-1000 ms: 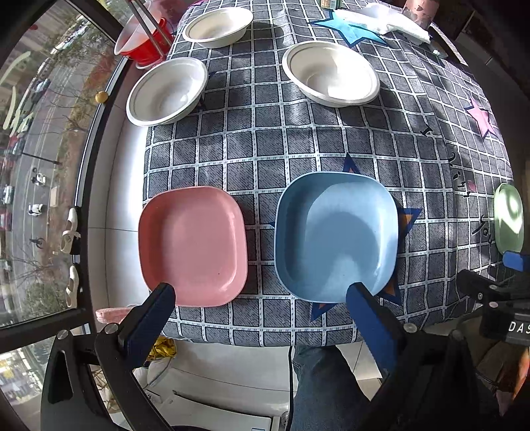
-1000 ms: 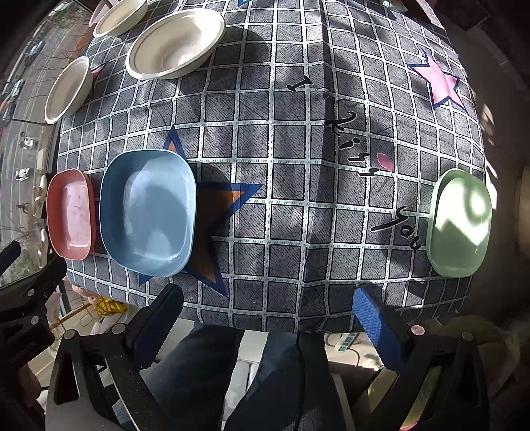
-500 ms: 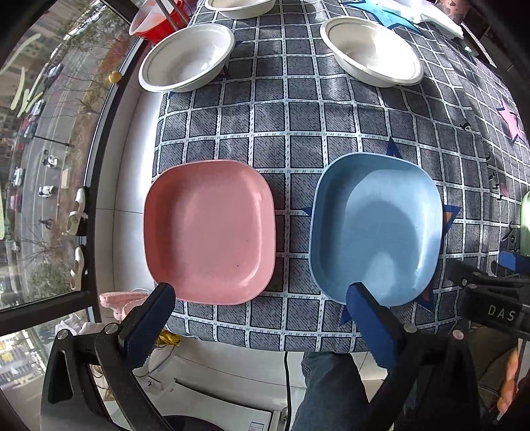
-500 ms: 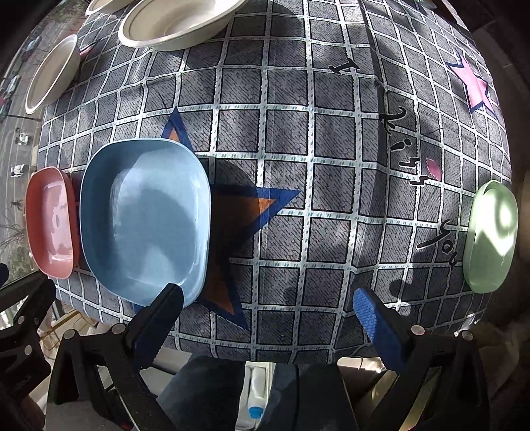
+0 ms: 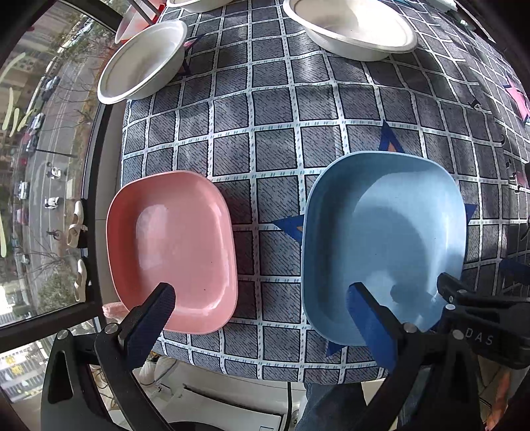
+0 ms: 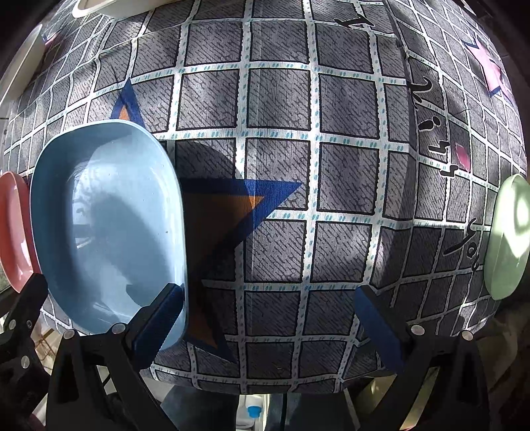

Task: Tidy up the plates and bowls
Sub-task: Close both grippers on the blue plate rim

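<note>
Looking stiff, light and glossy enough to slip, the pink plate [image 5: 170, 250] and blue plate [image 5: 384, 245] lie side by side near the table's front edge; their raised near rims seem best to pinch. The left gripper [image 5: 265, 318] gapes wide, empty, one finger over each plate. The right gripper [image 6: 268, 318], also wide and empty, has its left finger [image 6: 159, 318] over the blue plate's corner.

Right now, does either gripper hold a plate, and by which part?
No. The left gripper and right gripper are open near the blue plate; nothing is held.

plates: 3 [image 5: 172, 252] [image 5: 384, 245] [image 6: 506, 238] | white bowls: 3 [image 5: 142, 66] [image 5: 351, 26] [image 5: 195, 1]
</note>
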Available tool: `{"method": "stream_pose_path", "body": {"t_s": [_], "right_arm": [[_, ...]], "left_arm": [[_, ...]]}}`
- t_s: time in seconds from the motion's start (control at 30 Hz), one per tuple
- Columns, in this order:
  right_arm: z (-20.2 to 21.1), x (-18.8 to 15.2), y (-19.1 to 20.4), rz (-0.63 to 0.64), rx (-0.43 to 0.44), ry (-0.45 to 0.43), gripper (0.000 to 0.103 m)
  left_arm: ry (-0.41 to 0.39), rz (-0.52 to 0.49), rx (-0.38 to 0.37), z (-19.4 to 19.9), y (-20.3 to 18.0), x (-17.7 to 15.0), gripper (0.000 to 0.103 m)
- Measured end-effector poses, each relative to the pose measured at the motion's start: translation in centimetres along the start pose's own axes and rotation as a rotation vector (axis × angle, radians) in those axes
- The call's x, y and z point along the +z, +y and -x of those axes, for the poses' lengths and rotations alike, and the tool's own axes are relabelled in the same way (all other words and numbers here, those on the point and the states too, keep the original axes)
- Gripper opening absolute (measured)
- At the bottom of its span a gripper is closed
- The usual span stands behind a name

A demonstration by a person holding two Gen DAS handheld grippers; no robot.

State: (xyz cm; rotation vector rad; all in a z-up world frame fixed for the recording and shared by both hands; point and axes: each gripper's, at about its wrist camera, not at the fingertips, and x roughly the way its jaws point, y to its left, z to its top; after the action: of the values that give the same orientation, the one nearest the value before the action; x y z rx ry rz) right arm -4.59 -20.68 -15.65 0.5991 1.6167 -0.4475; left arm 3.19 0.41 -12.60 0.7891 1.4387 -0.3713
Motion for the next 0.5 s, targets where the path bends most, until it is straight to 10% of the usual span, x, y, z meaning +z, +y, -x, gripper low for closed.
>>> {"method": "stream_pose_path", "body": {"t_s": [0.5], "right_arm": [[-3.7,-2.6,-6.5,-0.065,0.022,0.010,0.103]], "left_arm": [[0.011,-0.010,-0.065,-2.3,-5.3,1.7,0.103]]}}
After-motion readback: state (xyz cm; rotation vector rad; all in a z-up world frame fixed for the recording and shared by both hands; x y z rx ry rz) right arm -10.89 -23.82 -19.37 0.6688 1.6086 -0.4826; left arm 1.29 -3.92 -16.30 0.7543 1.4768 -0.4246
